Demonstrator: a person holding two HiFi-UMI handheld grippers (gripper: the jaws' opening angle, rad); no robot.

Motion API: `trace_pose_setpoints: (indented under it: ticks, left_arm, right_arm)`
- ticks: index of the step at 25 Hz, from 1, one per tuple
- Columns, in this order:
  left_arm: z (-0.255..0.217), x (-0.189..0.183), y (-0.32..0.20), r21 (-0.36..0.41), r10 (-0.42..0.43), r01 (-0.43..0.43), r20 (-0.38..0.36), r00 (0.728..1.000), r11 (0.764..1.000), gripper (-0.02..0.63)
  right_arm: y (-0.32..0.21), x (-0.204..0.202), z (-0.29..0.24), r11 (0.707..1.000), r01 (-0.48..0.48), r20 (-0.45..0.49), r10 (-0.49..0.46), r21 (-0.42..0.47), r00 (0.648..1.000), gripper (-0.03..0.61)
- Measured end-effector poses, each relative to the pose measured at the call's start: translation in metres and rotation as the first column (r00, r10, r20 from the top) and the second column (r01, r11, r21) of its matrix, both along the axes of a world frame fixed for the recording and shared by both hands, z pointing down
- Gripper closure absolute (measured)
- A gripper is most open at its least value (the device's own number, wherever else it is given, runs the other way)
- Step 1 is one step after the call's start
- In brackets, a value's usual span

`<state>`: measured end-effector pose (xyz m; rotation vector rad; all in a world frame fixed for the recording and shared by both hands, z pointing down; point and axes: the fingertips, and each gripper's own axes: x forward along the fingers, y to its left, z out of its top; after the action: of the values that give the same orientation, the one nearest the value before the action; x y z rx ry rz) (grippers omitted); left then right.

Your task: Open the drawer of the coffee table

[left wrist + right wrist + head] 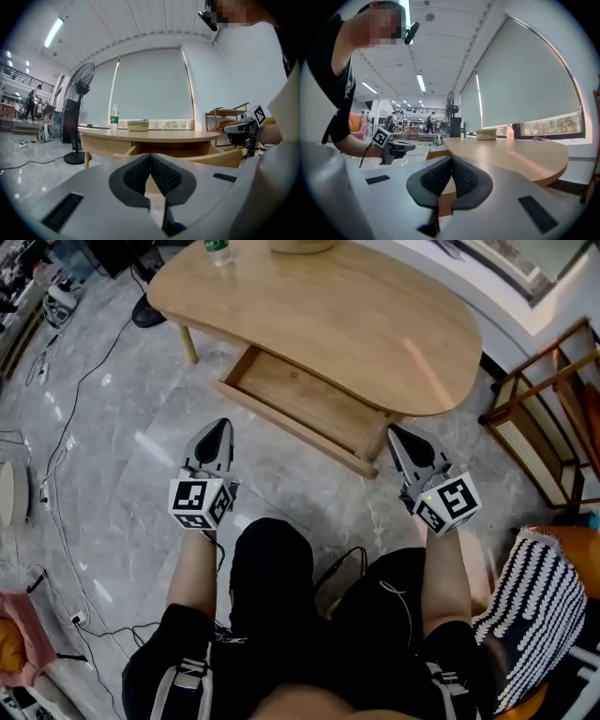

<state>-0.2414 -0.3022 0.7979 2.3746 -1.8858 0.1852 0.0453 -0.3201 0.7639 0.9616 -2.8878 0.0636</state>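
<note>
Under the table, the drawer stood open; left gripper and right gripper hung closed, empty. No further pull seemed needed.

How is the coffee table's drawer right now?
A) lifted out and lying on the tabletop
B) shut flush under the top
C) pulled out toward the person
C: in the head view the drawer sticks out from under the coffee table, its wooden bottom showing.

Bottle and bowl partly off-frame
</note>
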Motion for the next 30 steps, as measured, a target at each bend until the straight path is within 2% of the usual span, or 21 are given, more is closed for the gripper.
trace_pose_setpoints:
  ticks: [2, 5, 9, 12, 18, 23, 26, 30]
  left_arm:
    - [-0.011, 0.006, -0.002, 0.006, -0.003, 0.003, -0.006, 1.000, 1.000, 0.592]
    - [-0.029, 0.018, -0.005, -0.007, 0.002, -0.003, -0.061, 0.998, 1.000, 0.592]
    - [-0.094, 0.026, -0.012, -0.038, -0.033, 0.029, -0.093, 0.995, 0.999, 0.592]
    - [-0.181, 0.037, -0.011, -0.070, -0.042, 0.036, -0.079, 0.996, 0.997, 0.592]
    - [-0.420, 0.056, -0.015, -0.043, -0.056, 0.060, 0.087, 0.995, 0.997, 0.592]
    - [-0.587, 0.072, 0.005, -0.033, -0.029, 0.031, 0.058, 0.998, 0.999, 0.592]
    - [-0.653, 0.083, 0.026, -0.046, -0.033, 0.035, 0.041, 0.999, 0.998, 0.592]
    - [-0.697, 0.094, 0.040, -0.040, -0.006, 0.006, 0.000, 1.000, 0.999, 0.592]
  right_arm:
    - [-0.004, 0.001, -0.002, 0.999, -0.040, -0.007, 0.040, 0.004, 0.999, 0.566]
    - [-0.012, 0.009, -0.011, 0.995, -0.098, 0.007, 0.098, 0.006, 0.995, 0.565]
    - [-0.031, 0.017, -0.059, 0.972, -0.231, 0.047, 0.233, -0.046, 0.971, 0.565]
    - [-0.040, 0.017, -0.146, 0.954, -0.296, 0.011, 0.297, -0.044, 0.955, 0.565]
    - [-0.039, 0.015, -0.377, 0.925, -0.375, 0.023, 0.376, -0.056, 0.926, 0.565]
    - [-0.003, 0.002, -0.544, 0.915, -0.402, 0.027, 0.403, -0.044, 0.915, 0.565]
    - [0.019, 0.002, -0.611, 0.916, -0.398, 0.039, 0.400, -0.042, 0.916, 0.565]
    - [0.031, 0.009, -0.672, 0.895, -0.445, 0.067, 0.442, 0.032, 0.894, 0.566]
